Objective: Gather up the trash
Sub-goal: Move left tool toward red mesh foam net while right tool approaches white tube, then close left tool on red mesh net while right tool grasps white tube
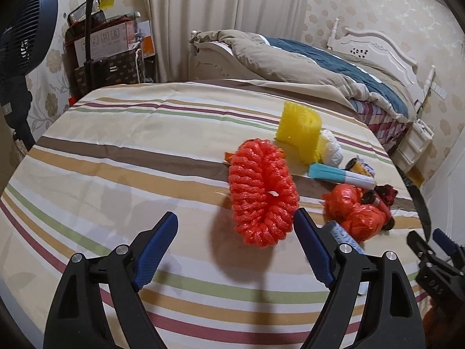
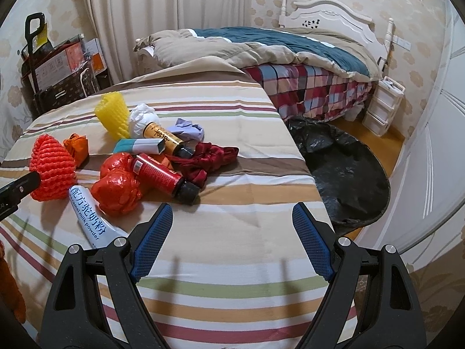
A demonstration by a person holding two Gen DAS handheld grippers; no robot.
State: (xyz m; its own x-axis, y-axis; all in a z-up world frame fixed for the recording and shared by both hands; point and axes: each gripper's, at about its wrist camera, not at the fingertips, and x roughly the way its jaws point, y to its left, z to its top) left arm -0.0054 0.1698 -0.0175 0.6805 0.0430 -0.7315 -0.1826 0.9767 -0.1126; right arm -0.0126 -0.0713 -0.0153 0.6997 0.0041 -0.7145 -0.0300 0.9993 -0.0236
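Right wrist view: both the right gripper (image 2: 229, 232) and left gripper (image 1: 235, 241) are hovering released and empty, trash pile (image 2: 139, 160) lying uncollected left of centre, black bag (image 2: 343, 168) waiting at right.

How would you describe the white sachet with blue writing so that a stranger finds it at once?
Look at the striped tablecloth and the heap of trash on its left part. At the heap's near edge, just in front of the crumpled orange plastic bag, lies the flat white sachet. Only it carries large blue characters and the words "milk powder".
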